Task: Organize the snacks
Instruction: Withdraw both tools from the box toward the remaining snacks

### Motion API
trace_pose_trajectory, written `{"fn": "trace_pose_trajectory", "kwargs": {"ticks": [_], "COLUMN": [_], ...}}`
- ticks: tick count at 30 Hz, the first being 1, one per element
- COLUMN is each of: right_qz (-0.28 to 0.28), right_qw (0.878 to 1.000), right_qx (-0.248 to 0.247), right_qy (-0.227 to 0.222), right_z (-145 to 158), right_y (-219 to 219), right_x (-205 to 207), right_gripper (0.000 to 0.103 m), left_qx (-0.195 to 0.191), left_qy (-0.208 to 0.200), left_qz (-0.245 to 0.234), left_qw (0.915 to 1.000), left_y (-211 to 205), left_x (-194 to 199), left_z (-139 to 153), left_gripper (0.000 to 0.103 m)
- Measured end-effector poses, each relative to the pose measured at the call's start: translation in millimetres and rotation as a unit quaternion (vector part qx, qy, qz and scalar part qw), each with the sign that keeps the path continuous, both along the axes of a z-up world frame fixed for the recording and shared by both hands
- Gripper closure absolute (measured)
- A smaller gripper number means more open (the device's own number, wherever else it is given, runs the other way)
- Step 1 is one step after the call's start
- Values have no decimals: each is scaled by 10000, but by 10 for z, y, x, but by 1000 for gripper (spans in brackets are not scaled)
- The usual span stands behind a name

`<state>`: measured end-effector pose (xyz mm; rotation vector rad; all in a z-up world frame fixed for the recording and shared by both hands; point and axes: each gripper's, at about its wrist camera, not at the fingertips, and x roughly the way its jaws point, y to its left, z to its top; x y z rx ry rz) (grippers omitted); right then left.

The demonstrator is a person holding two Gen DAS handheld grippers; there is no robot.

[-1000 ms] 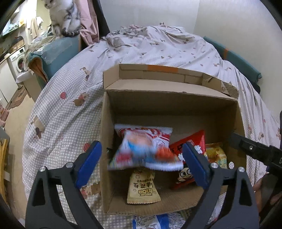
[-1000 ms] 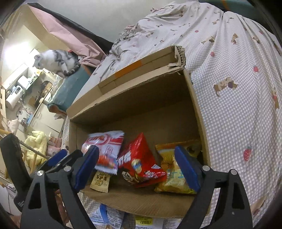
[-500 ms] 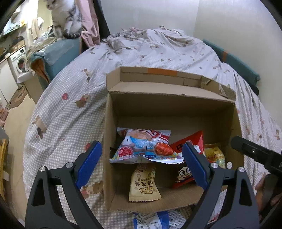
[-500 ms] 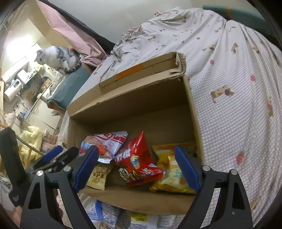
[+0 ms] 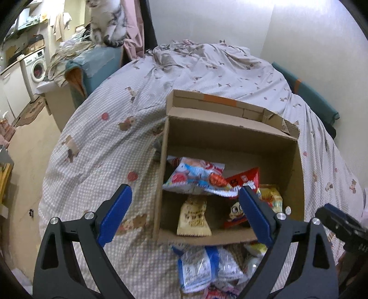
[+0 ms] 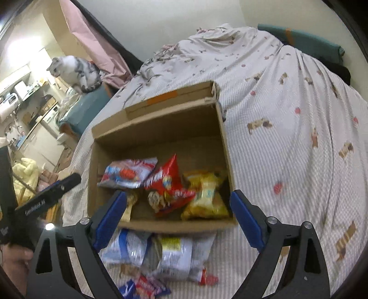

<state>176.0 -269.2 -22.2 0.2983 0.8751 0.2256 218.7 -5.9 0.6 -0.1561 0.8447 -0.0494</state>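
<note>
An open cardboard box (image 5: 230, 135) lies on the bed with its opening toward me. Inside, a white, blue and red packet (image 5: 195, 177) rests on a red packet (image 5: 243, 181). A yellow packet (image 5: 271, 197) and a small beige packet (image 5: 194, 218) lie in there too. My left gripper (image 5: 184, 188) hangs open in front of the box, holding nothing. My right gripper (image 6: 178, 194) stands before the same box (image 6: 161, 128), its jaws opening wider with nothing between them. Several loose packets (image 6: 174, 255) lie on the cover just in front of the box.
The box sits on a checked bed cover (image 6: 287, 138) with a crumpled sheet behind. A grey and white cat (image 5: 105, 20) sits on a blue seat at the far left. The bed's left edge drops to the floor; a wall is to the right.
The white, blue and red packet fell from between my left jaws and now lies in the box. Both grippers drew back and up, so the loose packets in front show.
</note>
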Motion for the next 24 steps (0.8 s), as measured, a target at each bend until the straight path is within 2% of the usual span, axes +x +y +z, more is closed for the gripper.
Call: {"fn": "trace_pose_trajectory", "kwargs": {"ticks": [4, 9, 13, 17, 19, 24], "right_qz": [-31, -101, -12, -20, -35, 158], "right_qw": [10000, 9999, 10000, 9998, 9998, 9989], "right_qx": [-95, -40, 0, 92, 86, 127], "right_qy": [1, -115, 45, 147, 191, 415], "right_z": [22, 42, -21, -81, -99, -180], "right_y": [-32, -107, -97, -92, -88, -30], "right_x": [-178, -435, -522, -573, -587, -611], "right_gripper": [9, 9, 8, 5, 0, 0], "left_qx": [-42, 176, 241, 129, 83, 120], "left_qy": [-16, -235, -328, -265, -202, -25], "left_qz": [-55, -209, -196, -230, -263, -357], "left_qw": [10000, 9994, 9990, 9993, 9994, 9993], "left_y": [0, -67, -62, -30, -24, -56], "left_x": [-195, -428, -594, -703, -757, -884], "left_z": [46, 143, 178, 162, 143, 69], "left_gripper": [11, 11, 10, 1, 1, 1]}}
